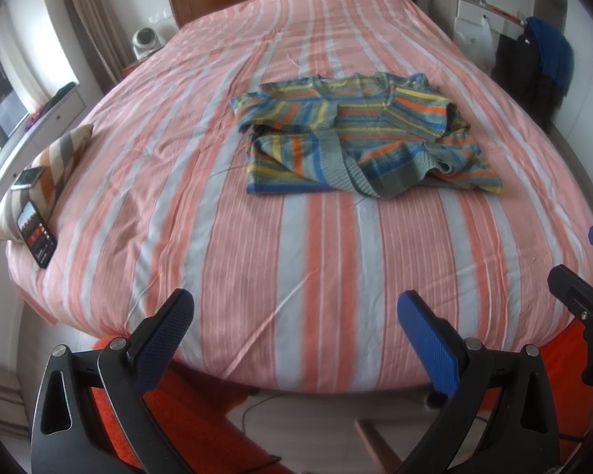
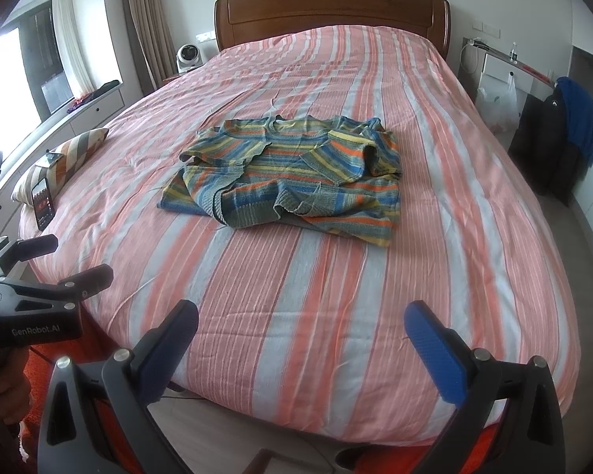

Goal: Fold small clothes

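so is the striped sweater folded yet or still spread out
Partly folded: the striped sweater has both sleeves crossed over its front, the body not doubled over.

Left gripper [image 1: 294, 312] and right gripper [image 2: 301, 322], fingers spread wide, empty.

Striped sweater [image 1: 359, 134] seen lying on bed [image 1: 217, 205].
Sleeves are folded inward over body; left claw [image 1: 296, 312] is held wide apart at the bed's foot, nothing gripped.
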